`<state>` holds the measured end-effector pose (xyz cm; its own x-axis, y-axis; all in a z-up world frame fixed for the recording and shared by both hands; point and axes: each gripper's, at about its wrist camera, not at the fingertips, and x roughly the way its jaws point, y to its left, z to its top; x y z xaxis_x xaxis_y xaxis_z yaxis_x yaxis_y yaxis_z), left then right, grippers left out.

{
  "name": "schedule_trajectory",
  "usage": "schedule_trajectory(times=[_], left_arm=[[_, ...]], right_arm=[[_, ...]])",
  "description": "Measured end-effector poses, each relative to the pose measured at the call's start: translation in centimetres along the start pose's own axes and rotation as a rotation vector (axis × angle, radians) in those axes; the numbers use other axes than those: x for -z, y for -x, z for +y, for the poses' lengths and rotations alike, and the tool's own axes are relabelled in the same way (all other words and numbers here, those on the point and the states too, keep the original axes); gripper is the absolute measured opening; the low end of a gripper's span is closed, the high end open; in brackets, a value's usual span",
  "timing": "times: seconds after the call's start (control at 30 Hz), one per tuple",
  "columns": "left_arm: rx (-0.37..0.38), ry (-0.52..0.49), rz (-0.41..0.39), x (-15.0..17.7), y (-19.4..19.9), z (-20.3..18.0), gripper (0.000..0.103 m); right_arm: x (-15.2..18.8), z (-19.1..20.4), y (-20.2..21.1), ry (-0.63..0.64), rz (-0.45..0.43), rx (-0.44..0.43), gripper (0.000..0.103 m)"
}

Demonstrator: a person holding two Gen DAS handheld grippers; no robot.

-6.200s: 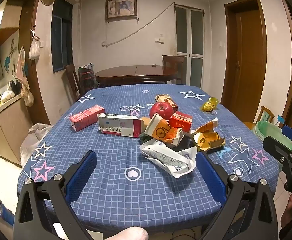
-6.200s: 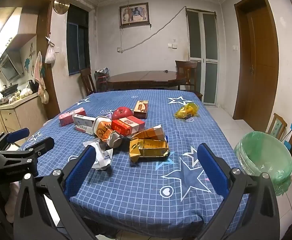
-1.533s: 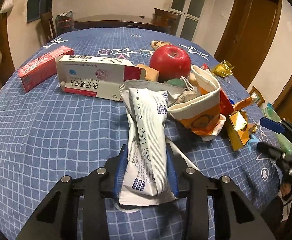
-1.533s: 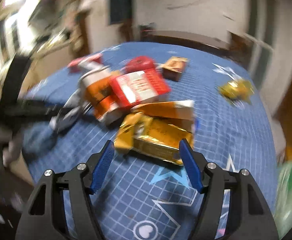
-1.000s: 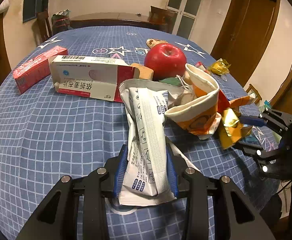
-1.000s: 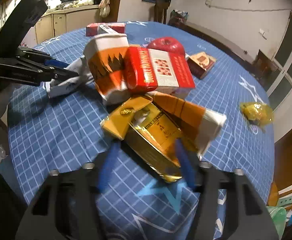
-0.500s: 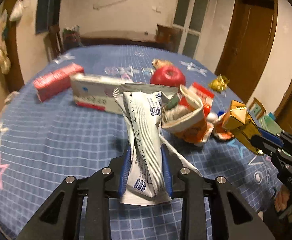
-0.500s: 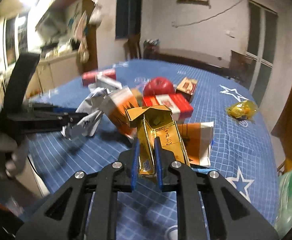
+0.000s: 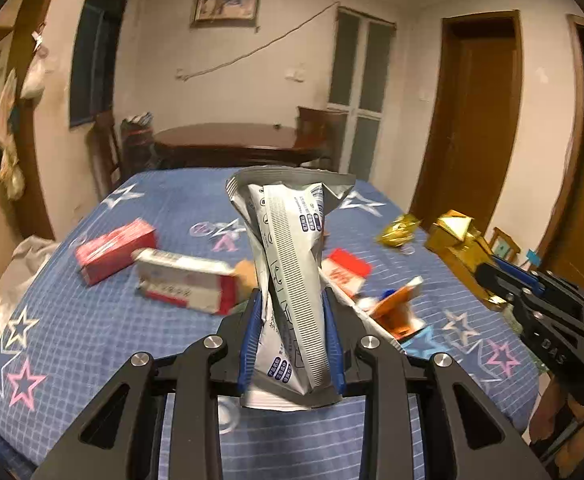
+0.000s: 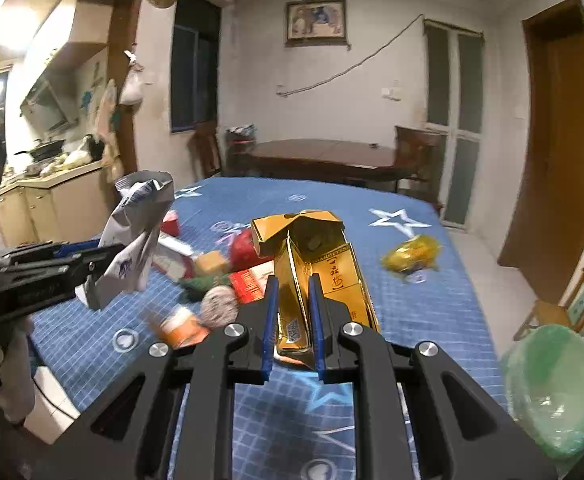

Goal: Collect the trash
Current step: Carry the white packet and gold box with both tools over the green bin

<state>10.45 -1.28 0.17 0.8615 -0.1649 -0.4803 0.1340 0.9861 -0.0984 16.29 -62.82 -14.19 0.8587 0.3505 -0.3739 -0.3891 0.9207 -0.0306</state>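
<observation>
Left hand-held gripper point(image 9: 292, 336) clenched on grey wrapper point(image 9: 292, 264), lifted clear of tabletop point(image 9: 92, 344). Right hand-held gripper point(image 10: 293, 320) clamping gold carton point(image 10: 316, 264), likewise aloft. Carry step; next, likely transfer to green-lined bin point(image 10: 556, 392) at right.

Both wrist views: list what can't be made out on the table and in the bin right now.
- Apple, right wrist view: mostly hidden behind the gold carton in the right tongs.
- Red-and-white boxes, left wrist view: print lost to motion blur.
- Orange paper cup, left wrist view: blurred, partly behind the silver wrapper in the left tongs.
- Green-lined bin, right wrist view: cut off by the lens edge; contents unreadable.
</observation>
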Motion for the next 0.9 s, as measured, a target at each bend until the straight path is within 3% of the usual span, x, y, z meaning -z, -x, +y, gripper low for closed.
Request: schedule_trajectory(times=[0.3,0.43,0.9], left_arm=[[0.086,-0.072,-0.042,-1.1,0.2,-6.6,0.031],[0.106,-0.084,-0.046,-1.2,0.2,-7.6,0.031],[0.264,-0.167,-0.008,-3.0,-3.7,-16.6,0.031]], right_arm=[[-0.9,-0.8,1.0,-0.004,-0.031,0.048,0.013],[-0.9,-1.4,1.6,-0.005,-0.034,0.065,0.013],[-0.8,-10.1,5.4,-0.109,-0.019,0.263,0.014]])
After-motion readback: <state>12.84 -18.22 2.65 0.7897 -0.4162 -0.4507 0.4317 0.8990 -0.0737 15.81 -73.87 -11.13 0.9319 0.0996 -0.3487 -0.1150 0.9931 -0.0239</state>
